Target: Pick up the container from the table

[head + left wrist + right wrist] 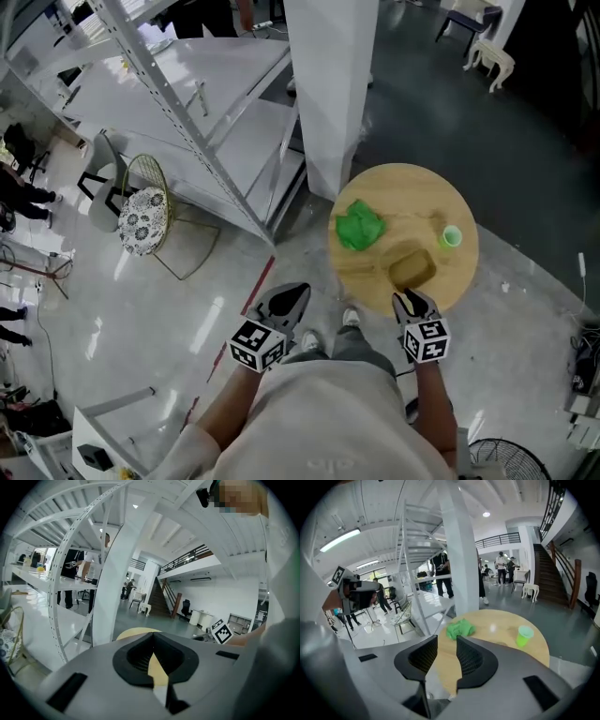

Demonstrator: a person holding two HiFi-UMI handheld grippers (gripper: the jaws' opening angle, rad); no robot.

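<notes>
A tan box-shaped container (pixel 412 268) sits on the near part of a round wooden table (pixel 441 202). Also on the table are a crumpled green cloth (pixel 359 226) (pixel 459 630) and a small green cup (pixel 451 237) (pixel 525 635). My right gripper (pixel 410 300) (pixel 446 640) hovers at the table's near edge just short of the container, open, with nothing between its pads. In the right gripper view the container is hidden behind the jaws. My left gripper (pixel 291 298) (pixel 152 638) is off the table to the left, above the floor, with its tips touching, shut and empty.
A white pillar (pixel 328 94) stands right behind the table. A white metal shelving rack (pixel 187 103) runs along the left. A wire chair with a patterned cushion (pixel 142 220) stands on the floor at left. A fan (pixel 506 459) is at the bottom right.
</notes>
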